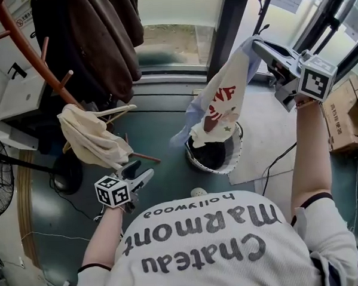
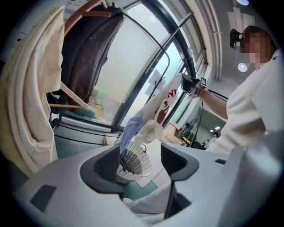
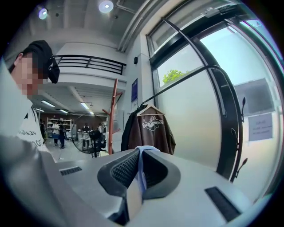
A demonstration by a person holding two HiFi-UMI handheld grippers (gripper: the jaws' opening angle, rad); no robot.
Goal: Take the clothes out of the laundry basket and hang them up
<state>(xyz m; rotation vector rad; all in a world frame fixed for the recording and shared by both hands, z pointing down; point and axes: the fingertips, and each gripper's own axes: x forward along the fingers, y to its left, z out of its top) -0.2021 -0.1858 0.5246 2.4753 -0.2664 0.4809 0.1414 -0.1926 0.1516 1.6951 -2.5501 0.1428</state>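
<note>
My right gripper (image 1: 259, 44) is clamped on a pale printed garment (image 1: 224, 98), held high over the laundry basket (image 1: 235, 159) — the taking-out step, I'd say. My left gripper (image 1: 139, 174) gapes empty (nothing between its jaws). Next it needs carrying to the coat rack (image 1: 31, 54), beside the cream cloth (image 1: 92, 141). Grey-green floor (image 1: 160, 128), tall windows.

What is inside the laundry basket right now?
Dark fabric shows inside the laundry basket. The printed garment hanging from the right tongs covers its far side, so anything there is hidden.
</note>
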